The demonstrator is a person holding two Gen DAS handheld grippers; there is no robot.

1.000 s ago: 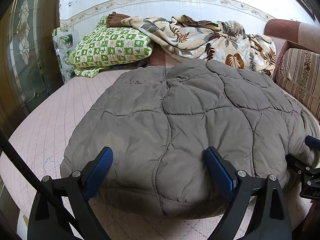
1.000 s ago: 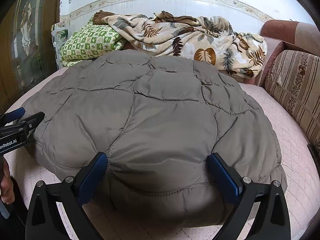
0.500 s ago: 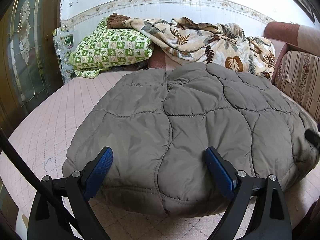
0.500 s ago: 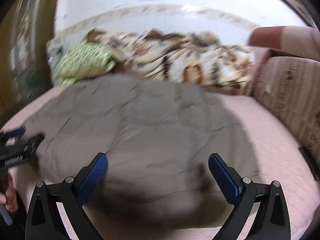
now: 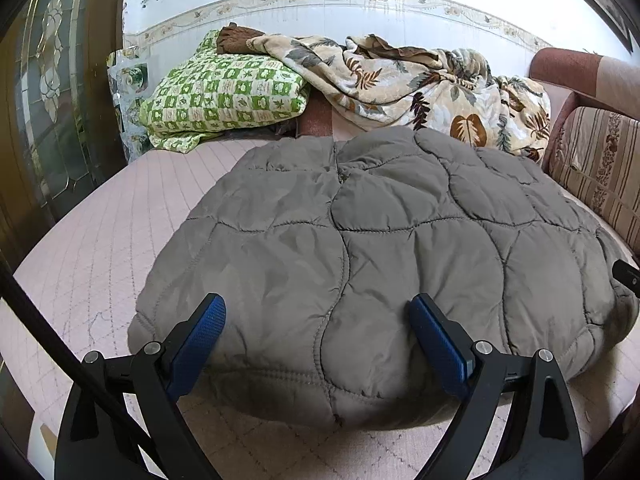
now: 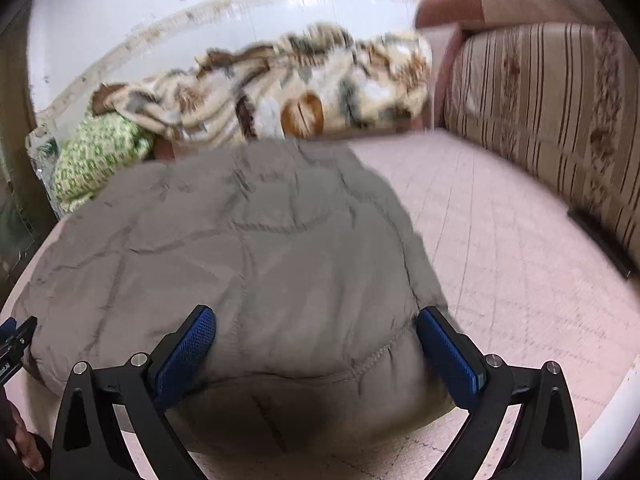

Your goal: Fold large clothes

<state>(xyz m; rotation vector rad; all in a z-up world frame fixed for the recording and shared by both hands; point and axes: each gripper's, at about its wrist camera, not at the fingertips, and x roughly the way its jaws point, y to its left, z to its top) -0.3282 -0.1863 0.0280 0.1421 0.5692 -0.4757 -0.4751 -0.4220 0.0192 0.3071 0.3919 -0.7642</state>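
A grey-brown quilted puffer garment [image 5: 380, 248] lies folded in a thick mound on a pink quilted bed [image 5: 100, 232]. My left gripper [image 5: 318, 336] is open and empty, its blue pads just above the garment's near edge. My right gripper [image 6: 316, 354] is open and empty over the garment's [image 6: 248, 264] near right corner. The right wrist view is blurred by motion. A tip of the right gripper shows at the right edge of the left wrist view [image 5: 626, 274], and the left gripper shows at the left edge of the right wrist view [image 6: 14, 344].
A green checked pillow [image 5: 224, 96] and a leaf-print blanket [image 5: 420, 84] lie against the far wall. A striped sofa back [image 5: 596, 164] borders the bed on the right. A glass-panelled door [image 5: 52, 92] stands on the left.
Both grippers have pulled back from the garment. The right gripper has swung to the right and now faces the garment's right side and the sofa. The garment has stayed in place.
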